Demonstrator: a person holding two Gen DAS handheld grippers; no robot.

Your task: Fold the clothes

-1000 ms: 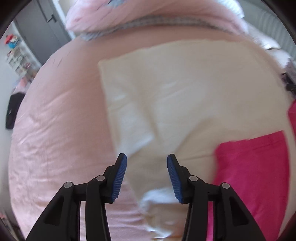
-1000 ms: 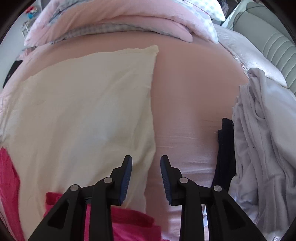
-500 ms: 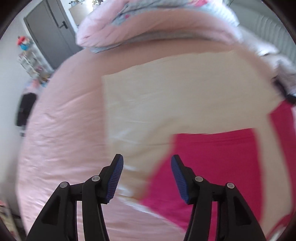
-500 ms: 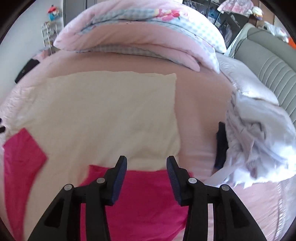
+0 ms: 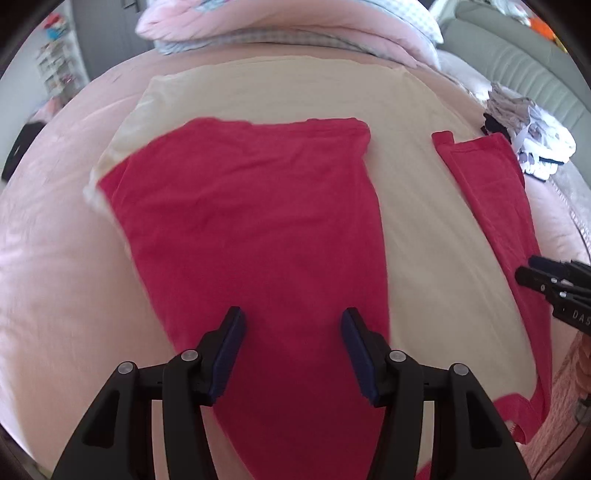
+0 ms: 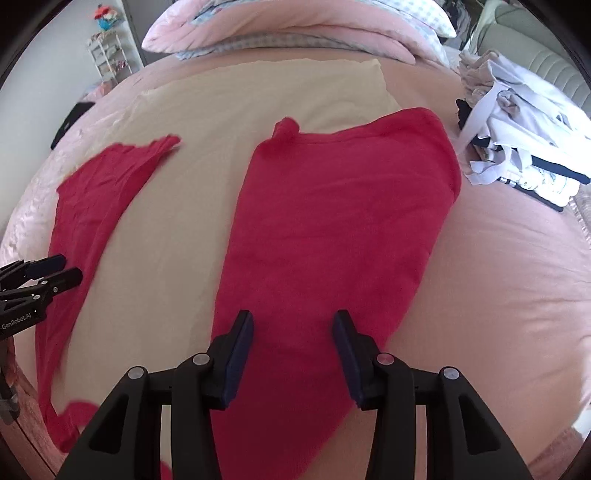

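A red garment (image 5: 251, 206) lies spread on a cream cloth (image 5: 417, 229) on the bed. My left gripper (image 5: 291, 317) hovers over its broad left part, open, with the fabric lying flat below and nothing pinched. A narrower red strip (image 5: 491, 192) runs along the right, where my right gripper (image 5: 532, 267) shows. In the right wrist view my right gripper (image 6: 293, 319) stands open over the garment's broad right part (image 6: 332, 206). The left gripper (image 6: 62, 267) sits at the left by another red strip (image 6: 96, 192). The two red parts join near the bed's front edge.
The bed has a pink sheet (image 6: 498, 277). Folded pink and checked bedding (image 6: 295, 26) is piled at the far end. A heap of white and dark clothes (image 6: 517, 147) lies at the right, by a grey padded headboard (image 5: 517, 66). Shelves stand at the far left.
Both grippers have pulled back toward the near edge of the bed, so the red garment now fills the view under them. Both pairs of jaws stand wider than one second ago.
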